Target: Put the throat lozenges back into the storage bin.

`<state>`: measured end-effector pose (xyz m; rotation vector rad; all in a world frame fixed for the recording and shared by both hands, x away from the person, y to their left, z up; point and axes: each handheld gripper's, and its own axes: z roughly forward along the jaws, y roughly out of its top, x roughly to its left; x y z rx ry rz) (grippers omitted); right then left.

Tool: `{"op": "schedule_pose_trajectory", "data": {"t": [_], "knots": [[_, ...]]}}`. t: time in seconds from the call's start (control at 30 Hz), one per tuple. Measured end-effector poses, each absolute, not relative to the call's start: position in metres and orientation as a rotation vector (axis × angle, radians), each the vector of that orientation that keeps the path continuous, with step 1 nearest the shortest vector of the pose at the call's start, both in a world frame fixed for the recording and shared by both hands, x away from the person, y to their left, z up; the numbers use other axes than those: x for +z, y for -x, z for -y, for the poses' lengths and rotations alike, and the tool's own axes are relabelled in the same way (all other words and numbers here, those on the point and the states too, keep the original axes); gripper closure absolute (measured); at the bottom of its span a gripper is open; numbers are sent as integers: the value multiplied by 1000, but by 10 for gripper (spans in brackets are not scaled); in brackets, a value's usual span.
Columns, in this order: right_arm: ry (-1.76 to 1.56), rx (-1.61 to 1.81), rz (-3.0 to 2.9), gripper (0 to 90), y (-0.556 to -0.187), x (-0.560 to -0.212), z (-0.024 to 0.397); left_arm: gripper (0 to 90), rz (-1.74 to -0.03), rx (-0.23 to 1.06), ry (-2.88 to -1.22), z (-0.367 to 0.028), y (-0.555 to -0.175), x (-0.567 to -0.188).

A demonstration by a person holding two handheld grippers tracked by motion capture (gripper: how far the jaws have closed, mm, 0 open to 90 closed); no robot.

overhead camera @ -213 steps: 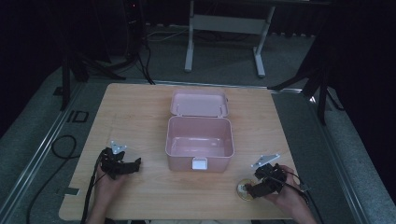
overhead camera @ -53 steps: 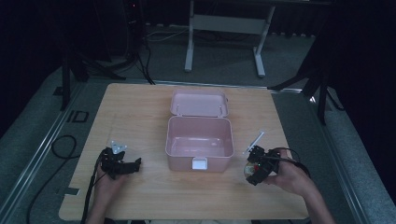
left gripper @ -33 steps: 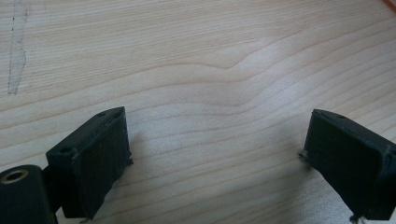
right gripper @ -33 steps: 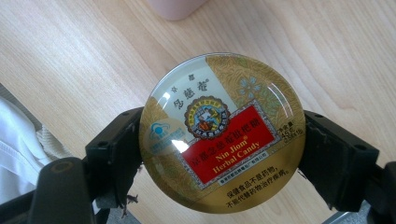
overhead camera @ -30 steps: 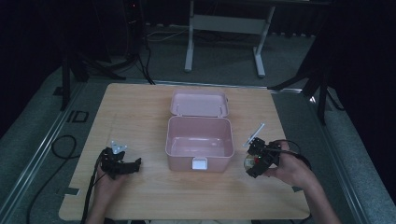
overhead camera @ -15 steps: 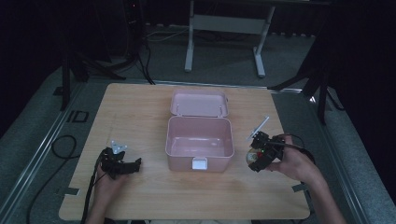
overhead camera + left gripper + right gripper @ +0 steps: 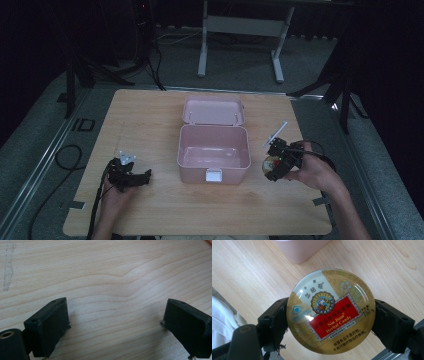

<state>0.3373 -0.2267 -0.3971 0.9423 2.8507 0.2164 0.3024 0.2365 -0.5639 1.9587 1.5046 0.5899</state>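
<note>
A round gold candy tin with a red label sits between the jaws of my right gripper, which is shut on its rim. In the high view that gripper holds the tin above the table, just right of an open pink lunch box. The box is hollow inside, with its lid lying back behind it. My left gripper rests on the wooden table at the front left. In the left gripper view its jaws stand wide apart over bare wood.
The box's white latch faces the front edge. A cable trails from the left gripper off the table front. Behind the table stands a grey metal frame on a dark floor. A pale sleeve shows at the left of the right gripper view.
My right gripper has lifted the tin from the table's front right and carried it back and up, beside the box's right wall. The left gripper has stayed put.
</note>
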Motion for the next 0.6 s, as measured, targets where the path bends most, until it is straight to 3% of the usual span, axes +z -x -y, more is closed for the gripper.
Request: {"op": "schedule_pose_trajectory", "data": {"t": [0.6], "knots": [[-896, 224, -2853, 202, -340, -384, 216, 67, -1504, 589, -1961, -237, -302, -564]]}}
